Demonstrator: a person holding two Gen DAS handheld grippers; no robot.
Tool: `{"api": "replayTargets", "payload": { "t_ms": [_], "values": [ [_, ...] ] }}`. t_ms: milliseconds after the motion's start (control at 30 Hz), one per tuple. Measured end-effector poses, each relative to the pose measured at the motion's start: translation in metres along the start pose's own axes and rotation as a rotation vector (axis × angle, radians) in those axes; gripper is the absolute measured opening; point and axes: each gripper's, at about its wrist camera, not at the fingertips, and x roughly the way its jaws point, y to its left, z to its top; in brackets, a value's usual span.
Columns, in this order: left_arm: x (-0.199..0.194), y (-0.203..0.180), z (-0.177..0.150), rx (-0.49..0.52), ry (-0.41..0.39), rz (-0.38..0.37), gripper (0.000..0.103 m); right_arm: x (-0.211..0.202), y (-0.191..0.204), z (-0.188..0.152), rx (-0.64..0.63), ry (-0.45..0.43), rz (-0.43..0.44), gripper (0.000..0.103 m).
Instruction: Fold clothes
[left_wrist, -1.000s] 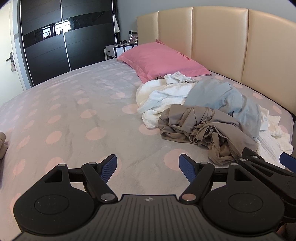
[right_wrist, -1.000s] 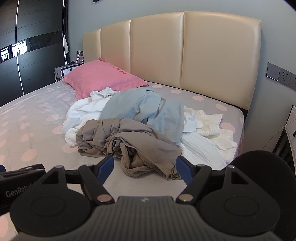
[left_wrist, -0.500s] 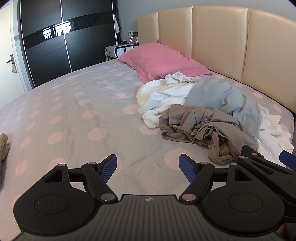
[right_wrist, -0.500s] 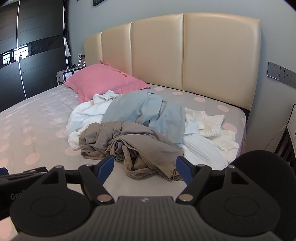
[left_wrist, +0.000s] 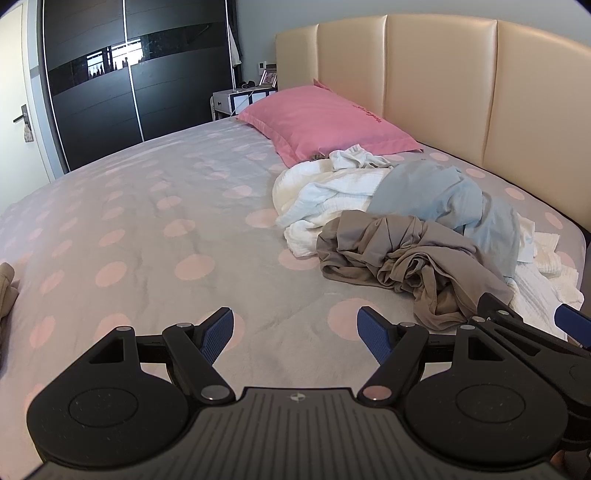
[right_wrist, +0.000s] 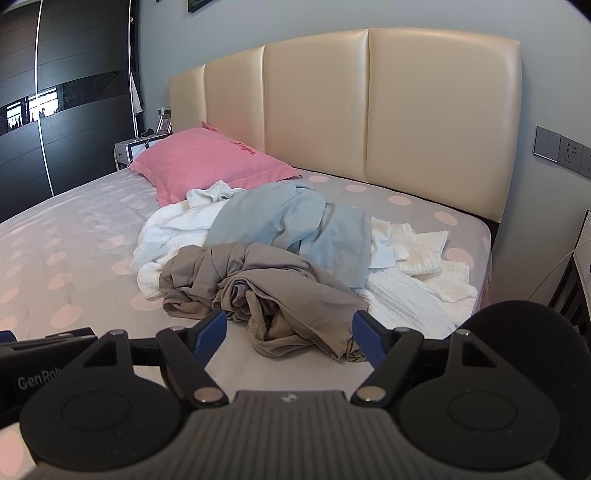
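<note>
A heap of clothes (right_wrist: 266, 258) lies on the bed (left_wrist: 147, 229) toward its right side, just in front of the headboard (right_wrist: 369, 122). The pillow (left_wrist: 325, 122) lies behind and left of the heap, touching it, against the headboard. A crumpled garment (right_wrist: 273, 299) lies at the heap's near edge, partly over a towel (right_wrist: 166, 236) to its left; a shirt (right_wrist: 295, 225) lies behind it. A nightstand (left_wrist: 240, 101) stands beyond the pillow, and a wardrobe (left_wrist: 129, 74) stands left of it. The left hand-held gripper (left_wrist: 295, 336) hovers over the bed left of the heap; the right hand-held gripper (right_wrist: 288, 338) is just before the garment.
</note>
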Motion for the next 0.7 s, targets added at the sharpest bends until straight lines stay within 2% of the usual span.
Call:
{"api": "replayTargets", "payload": {
  "t_ms": [700],
  "values": [
    [0.0042,0.0046,-0.0044,-0.025,0.015,0.008,0.073,-0.0016,0.0043,-0.0017,-0.012,0.000,0.004,0.078]
  ]
}}
